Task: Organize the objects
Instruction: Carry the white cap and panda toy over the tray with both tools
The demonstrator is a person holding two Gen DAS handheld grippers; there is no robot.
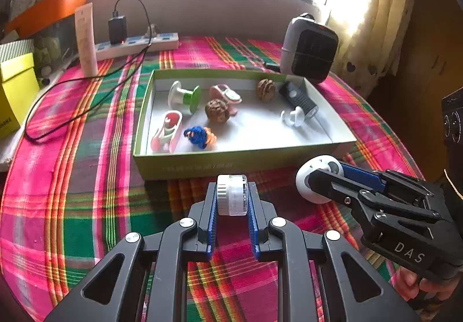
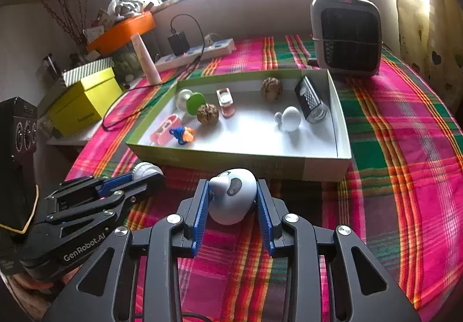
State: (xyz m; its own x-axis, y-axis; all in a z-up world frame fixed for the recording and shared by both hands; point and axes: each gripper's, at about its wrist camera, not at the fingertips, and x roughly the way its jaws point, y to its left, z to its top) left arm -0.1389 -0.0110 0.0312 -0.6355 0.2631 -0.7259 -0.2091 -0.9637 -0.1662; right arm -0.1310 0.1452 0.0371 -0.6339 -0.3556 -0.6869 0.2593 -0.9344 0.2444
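Observation:
My left gripper (image 1: 232,197) is shut on a small white ridged cap-like jar (image 1: 232,195), held just in front of the green box (image 1: 231,158). My right gripper (image 2: 233,200) is shut on a white rounded panda-faced toy (image 2: 233,197), also before the box's near wall (image 2: 260,164). Each gripper shows in the other's view: the right gripper (image 1: 317,180) with the panda toy (image 1: 317,170), the left gripper (image 2: 147,175) with the white jar (image 2: 146,170). Inside the box lie two walnuts (image 1: 217,110), a green-and-white spool (image 1: 185,96), a blue-orange toy (image 1: 200,135), a black grater (image 1: 299,99) and other small items.
A grey fan heater (image 2: 347,38) stands behind the box at the right. A power strip (image 1: 136,45) with a charger and a black cable (image 1: 58,87) lies at the back left, beside a tall tube (image 1: 86,38). Yellow boxes (image 2: 84,102) sit off the plaid-covered table's (image 1: 72,177) left edge.

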